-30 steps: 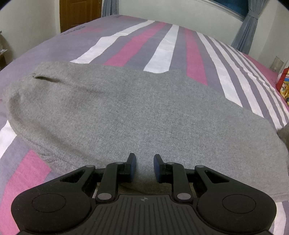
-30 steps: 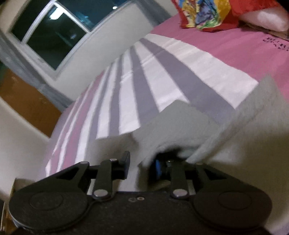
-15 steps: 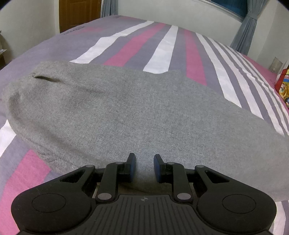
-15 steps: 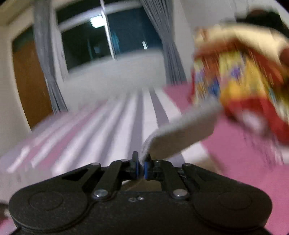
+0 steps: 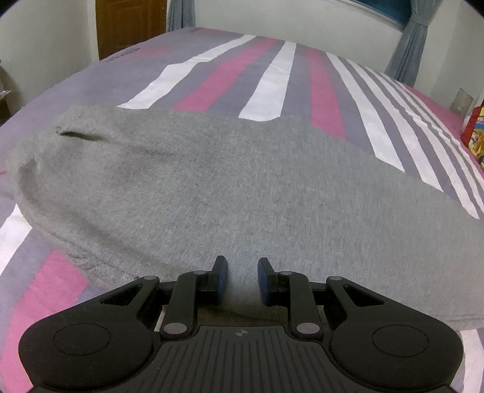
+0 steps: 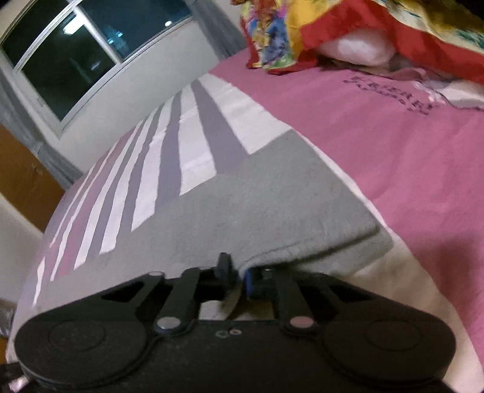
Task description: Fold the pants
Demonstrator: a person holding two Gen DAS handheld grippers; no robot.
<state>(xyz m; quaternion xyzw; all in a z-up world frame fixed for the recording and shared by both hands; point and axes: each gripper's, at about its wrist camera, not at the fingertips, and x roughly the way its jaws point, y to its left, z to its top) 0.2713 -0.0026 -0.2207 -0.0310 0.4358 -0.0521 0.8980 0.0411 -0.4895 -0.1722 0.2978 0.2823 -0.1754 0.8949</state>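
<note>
The grey pants point(image 5: 230, 181) lie flat across the striped bed, with the waist and a pocket slit at the left in the left wrist view. My left gripper point(image 5: 242, 278) is open and empty, low over the near edge of the pants. In the right wrist view the leg end of the pants point(image 6: 272, 205) lies flat on the bed, one layer on another. My right gripper point(image 6: 237, 272) sits at the near hem edge, its jaws a small gap apart with the fabric edge between them.
The bedspread point(image 5: 272, 75) has pink, white and purple stripes and a plain pink area point(image 6: 393, 145) to the right. A colourful red and yellow quilt with a white pillow point(image 6: 357, 33) lies at the bed's head. A window point(image 6: 75, 54) and a wooden door point(image 5: 130, 24) stand beyond the bed.
My right gripper lifted the leg end, swung it up, and has brought it down flat on the bed; its jaws have parted slightly. The left gripper has stayed still.
</note>
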